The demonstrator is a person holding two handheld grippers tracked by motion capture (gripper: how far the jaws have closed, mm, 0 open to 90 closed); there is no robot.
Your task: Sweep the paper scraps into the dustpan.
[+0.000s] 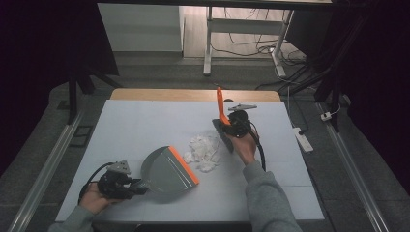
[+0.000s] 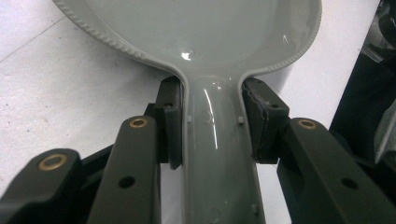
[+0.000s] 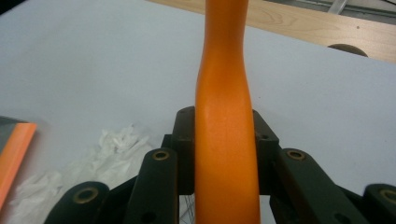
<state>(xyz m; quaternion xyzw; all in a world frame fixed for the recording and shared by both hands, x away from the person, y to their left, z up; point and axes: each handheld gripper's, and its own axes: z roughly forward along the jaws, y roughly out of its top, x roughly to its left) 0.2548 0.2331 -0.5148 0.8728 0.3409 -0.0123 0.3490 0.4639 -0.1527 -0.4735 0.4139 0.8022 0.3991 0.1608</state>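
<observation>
We hold the grey dustpan (image 1: 167, 173) by its handle in the left claw (image 1: 141, 186), whose pads clamp the handle from both sides, so that the pan lies flat on the bench (image 1: 135, 125) with its orange lip (image 1: 184, 165) turned toward the crumpled white paper scraps (image 1: 204, 152) just beside it. Our right claw (image 1: 231, 124) grips the orange handle of the brush (image 1: 221, 108), which rises upright, its dark head resting on the far side of the scraps; we judge this lets us sweep the pile toward the pan.
</observation>
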